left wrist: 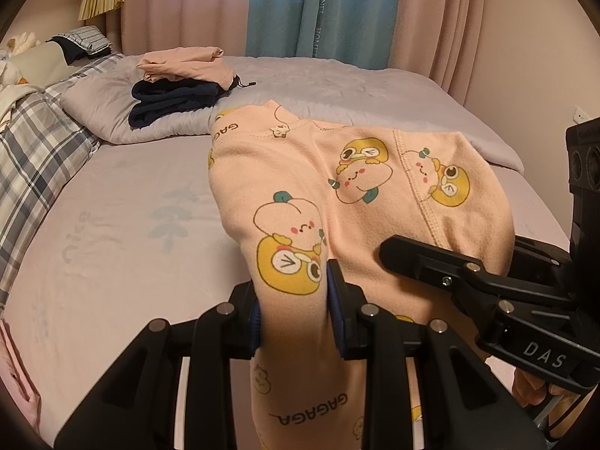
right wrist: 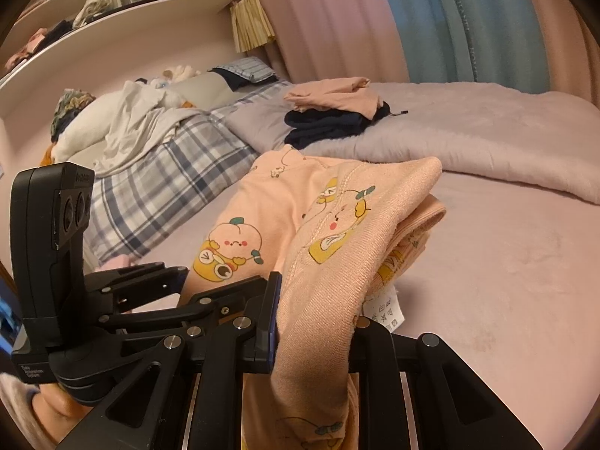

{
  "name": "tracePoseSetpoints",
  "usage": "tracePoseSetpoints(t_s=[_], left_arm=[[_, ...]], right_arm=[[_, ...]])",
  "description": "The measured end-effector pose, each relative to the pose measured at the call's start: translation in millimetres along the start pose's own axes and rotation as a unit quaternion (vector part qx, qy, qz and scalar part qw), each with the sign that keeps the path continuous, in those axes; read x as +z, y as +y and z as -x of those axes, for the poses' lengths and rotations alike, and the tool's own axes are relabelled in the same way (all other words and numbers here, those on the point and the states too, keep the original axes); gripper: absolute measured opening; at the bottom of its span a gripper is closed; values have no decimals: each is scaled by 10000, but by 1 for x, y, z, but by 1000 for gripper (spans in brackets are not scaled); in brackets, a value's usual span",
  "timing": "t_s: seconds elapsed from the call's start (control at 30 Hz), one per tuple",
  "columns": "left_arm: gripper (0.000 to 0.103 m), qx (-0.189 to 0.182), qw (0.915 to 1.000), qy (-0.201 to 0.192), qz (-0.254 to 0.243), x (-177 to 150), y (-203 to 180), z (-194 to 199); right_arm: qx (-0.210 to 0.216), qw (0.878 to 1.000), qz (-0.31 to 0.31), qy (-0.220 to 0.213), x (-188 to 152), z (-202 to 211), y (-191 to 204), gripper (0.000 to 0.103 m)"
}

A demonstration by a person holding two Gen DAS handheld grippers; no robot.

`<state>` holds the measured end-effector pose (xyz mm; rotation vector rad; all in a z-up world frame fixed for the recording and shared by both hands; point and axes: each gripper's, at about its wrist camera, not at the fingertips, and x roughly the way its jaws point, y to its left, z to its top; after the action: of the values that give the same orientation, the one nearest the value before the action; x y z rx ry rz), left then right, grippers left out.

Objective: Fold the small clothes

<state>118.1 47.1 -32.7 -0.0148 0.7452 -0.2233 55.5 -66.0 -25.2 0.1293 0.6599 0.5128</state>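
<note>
While the left gripper was clamped with its blue-padded jaws on one bunched end of the small peach-pink knit garment printed with yellow cartoon characters, the right gripper was clamped on the other end, its care label hanging just beside the far finger. Between the two, the cloth was lifted off the pale lilac bedsheet, and its far part draped down onto the bed. In the right wrist view one edge was doubled over on itself, so a first fold seemed started but not laid flat. Farther back, on the grey-lilac quilt, sat a stack of a folded peach-pink garment on top of a folded dark navy one, which looked like finished pieces. By that judgement, this garment remained to be folded down, smoothed and stacked.
</note>
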Motion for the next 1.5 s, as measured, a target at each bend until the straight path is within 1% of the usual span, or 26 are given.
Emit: tracePoseSetpoints(t_s=[0.5, 1.5], left_arm=[[29, -3, 10000, 78, -6, 1, 10, -11], [29, 80, 9992, 390, 47, -3, 18, -45]], right_arm=[[-3, 10000, -36, 73, 1, -6, 3, 21], [-15, 9990, -232, 372, -1, -38, 4, 21]])
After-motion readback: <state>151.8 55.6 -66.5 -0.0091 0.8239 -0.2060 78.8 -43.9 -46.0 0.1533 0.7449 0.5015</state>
